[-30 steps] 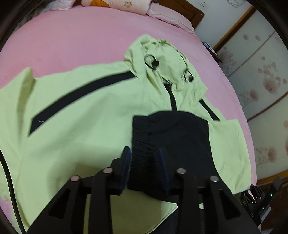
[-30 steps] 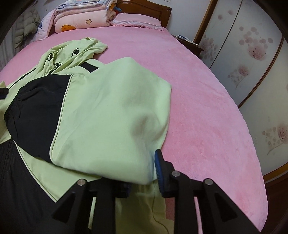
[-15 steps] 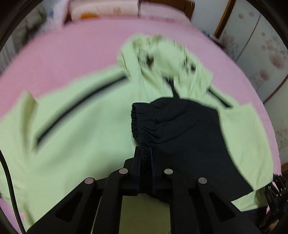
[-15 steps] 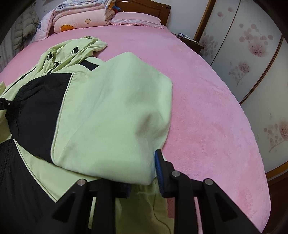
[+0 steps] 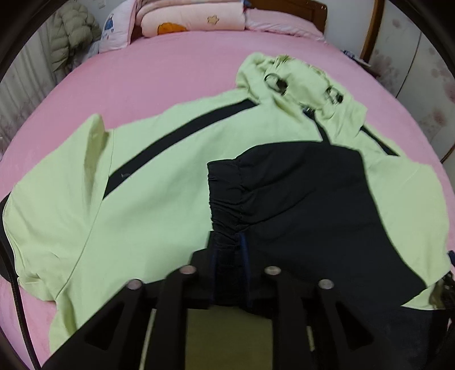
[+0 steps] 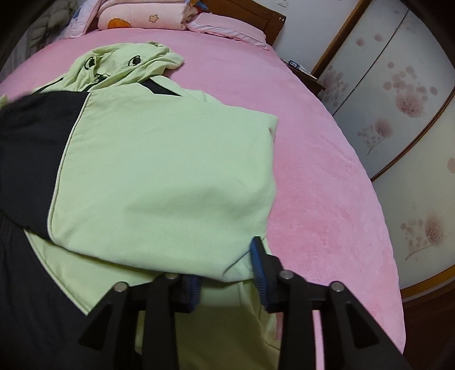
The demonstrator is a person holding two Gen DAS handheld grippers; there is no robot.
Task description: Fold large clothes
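A light green hooded jacket [image 5: 142,199] with black panels lies spread on the pink bed [image 5: 170,71], hood [image 5: 298,82] at the far end. One sleeve is folded across the body, ending in a gathered black cuff [image 5: 224,205]. My left gripper [image 5: 229,242] holds that cuff, which fills the narrow gap while the jaws are opening. In the right wrist view the jacket's folded green side [image 6: 159,170] lies flat. My right gripper [image 6: 224,264] sits at its near corner, jaws opening, with the fabric edge loose between the pads.
Folded quilts and pillows [image 5: 193,20] are stacked against the wooden headboard. A puffy coat [image 5: 71,39] hangs at the far left. Flower-patterned wardrobe doors [image 6: 398,99] and a bedside table [image 6: 298,68] stand to the right. Bare pink bedspread [image 6: 327,199] lies right of the jacket.
The left jaws went from straddling the black cuff to pinching it, and the view swung toward the headboard. The right jaws spread wider and the green fold settled flatter.
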